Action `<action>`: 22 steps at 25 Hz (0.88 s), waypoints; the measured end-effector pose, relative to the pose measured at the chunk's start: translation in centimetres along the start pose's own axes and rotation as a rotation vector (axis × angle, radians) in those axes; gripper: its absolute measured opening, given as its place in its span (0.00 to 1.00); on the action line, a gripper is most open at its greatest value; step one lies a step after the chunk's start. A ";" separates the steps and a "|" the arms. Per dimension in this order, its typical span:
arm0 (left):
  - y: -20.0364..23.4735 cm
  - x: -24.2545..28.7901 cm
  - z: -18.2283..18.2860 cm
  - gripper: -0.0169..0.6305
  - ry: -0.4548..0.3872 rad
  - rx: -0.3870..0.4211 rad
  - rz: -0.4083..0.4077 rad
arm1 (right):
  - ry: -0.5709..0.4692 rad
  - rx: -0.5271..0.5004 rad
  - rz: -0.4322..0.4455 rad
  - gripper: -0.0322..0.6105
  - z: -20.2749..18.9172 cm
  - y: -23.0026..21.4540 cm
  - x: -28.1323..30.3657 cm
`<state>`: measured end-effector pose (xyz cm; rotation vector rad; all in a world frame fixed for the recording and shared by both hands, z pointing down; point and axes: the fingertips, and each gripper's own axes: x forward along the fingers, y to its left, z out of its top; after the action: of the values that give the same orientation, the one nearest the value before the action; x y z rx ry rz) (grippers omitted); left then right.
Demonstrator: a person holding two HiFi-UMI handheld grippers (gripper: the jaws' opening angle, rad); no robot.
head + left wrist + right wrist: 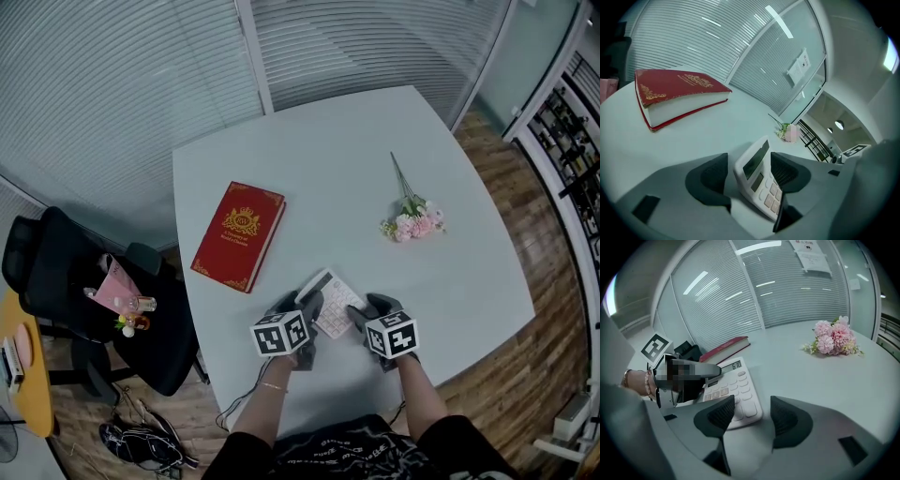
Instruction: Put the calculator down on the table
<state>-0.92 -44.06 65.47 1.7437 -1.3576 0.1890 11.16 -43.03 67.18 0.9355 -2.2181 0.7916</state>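
Observation:
A white calculator (330,302) with pale pink keys lies on the white table (375,150) near its front edge, between my two grippers. The left gripper (307,306) stands over the display end; in the left gripper view the calculator (759,180) sits between the jaws of the left gripper (749,176), close to the right pad, with a gap at the left pad. The right gripper (360,315) is at the opposite side. In the right gripper view a corner of the calculator (736,390) lies between the jaws of the right gripper (753,416), and the pads do not press on it.
A red book (239,234) with gold print lies at the table's left. A small bunch of pink flowers (411,220) lies at the right. A black chair (84,291) with small items stands left of the table. Glass walls with blinds run behind.

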 end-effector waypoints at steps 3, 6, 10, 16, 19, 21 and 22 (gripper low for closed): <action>0.1 -0.3 0.0 0.52 -0.010 -0.016 -0.001 | -0.010 0.000 -0.001 0.49 0.3 0.3 -0.4; -0.1 -1.2 0.3 0.55 -0.024 0.022 0.004 | -0.047 -0.031 -0.027 0.50 1.1 0.7 -1.6; -1.4 -3.7 1.2 0.56 -0.066 0.160 -0.004 | -0.110 -0.082 -0.064 0.50 2.2 1.8 -3.7; -4.0 -9.0 0.9 0.56 -0.117 0.430 -0.032 | -0.231 -0.155 -0.108 0.50 3.7 4.8 -7.8; -5.1 -11.6 0.2 0.56 -0.140 0.512 -0.041 | -0.269 -0.201 -0.118 0.50 3.8 6.5 -9.7; -5.5 -13.3 -0.5 0.56 -0.151 0.545 -0.046 | -0.290 -0.232 -0.126 0.50 3.5 7.7 -10.9; -5.7 -14.1 -1.0 0.56 -0.157 0.556 -0.049 | -0.301 -0.246 -0.132 0.50 3.3 8.2 -11.6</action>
<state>-1.23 -33.46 54.56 2.2884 -1.4633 0.4433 10.52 -35.92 54.48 1.1206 -2.4084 0.3231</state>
